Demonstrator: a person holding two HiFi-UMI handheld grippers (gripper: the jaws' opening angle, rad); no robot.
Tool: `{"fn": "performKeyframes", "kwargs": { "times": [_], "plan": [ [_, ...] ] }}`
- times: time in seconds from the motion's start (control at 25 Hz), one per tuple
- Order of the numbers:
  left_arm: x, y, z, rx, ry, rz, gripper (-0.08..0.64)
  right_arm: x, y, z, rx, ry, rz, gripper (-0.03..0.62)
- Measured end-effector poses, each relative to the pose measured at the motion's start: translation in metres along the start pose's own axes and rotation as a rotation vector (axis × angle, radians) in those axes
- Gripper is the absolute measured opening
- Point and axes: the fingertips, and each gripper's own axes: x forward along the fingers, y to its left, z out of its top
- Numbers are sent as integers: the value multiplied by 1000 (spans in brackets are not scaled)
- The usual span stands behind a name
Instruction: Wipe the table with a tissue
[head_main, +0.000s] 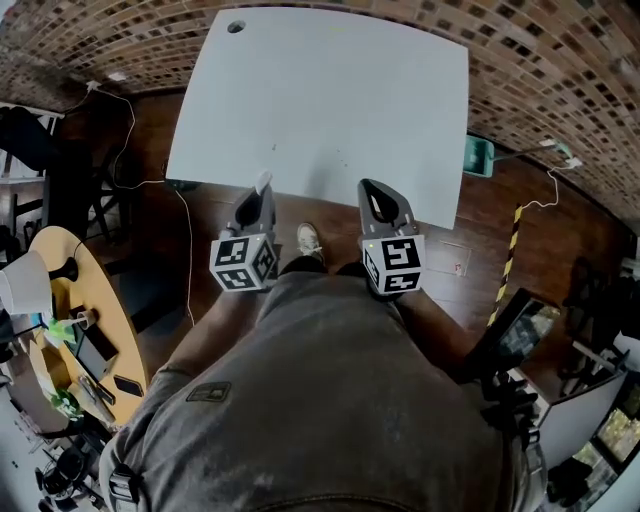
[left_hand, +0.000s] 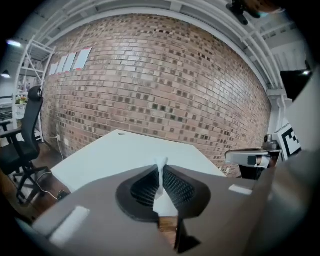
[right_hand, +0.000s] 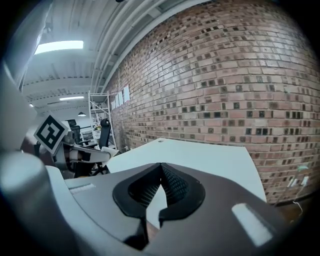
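Table (head_main: 330, 100): a smooth, pale, flat top with rounded corners is seen, with a small round hole near one far corner
Tissue (left_hand: 160, 164): thin white paper, twisted into a narrow upright strip, is held in the air just short of the table's near edge
Left tongs (left_hand: 161, 175): pressed together on the tissue, which is pinched between dark, mesh-textured pads
Right tongs (right_hand: 160, 170): pressed together tip to tip, empty
Brick wall (left_hand: 150, 85): rough brown brick is seen behind the table
Floor (head_main: 335, 222): dark wooden boards

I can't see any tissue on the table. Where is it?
The tissue is pinched in the jaws of the left gripper, by the table's near edge.
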Motion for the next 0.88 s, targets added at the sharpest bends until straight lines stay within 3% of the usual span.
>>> {"fn": "performKeyframes", "kwargs": {
  "times": [0.28,0.88],
  "plan": [
    [26,30,6,7,39,-55,23,33,8,11,20,17,-58,14],
    [65,61,-24,-6,153,20,23,77,-12,8,26,69,-29,14]
  ]
}}
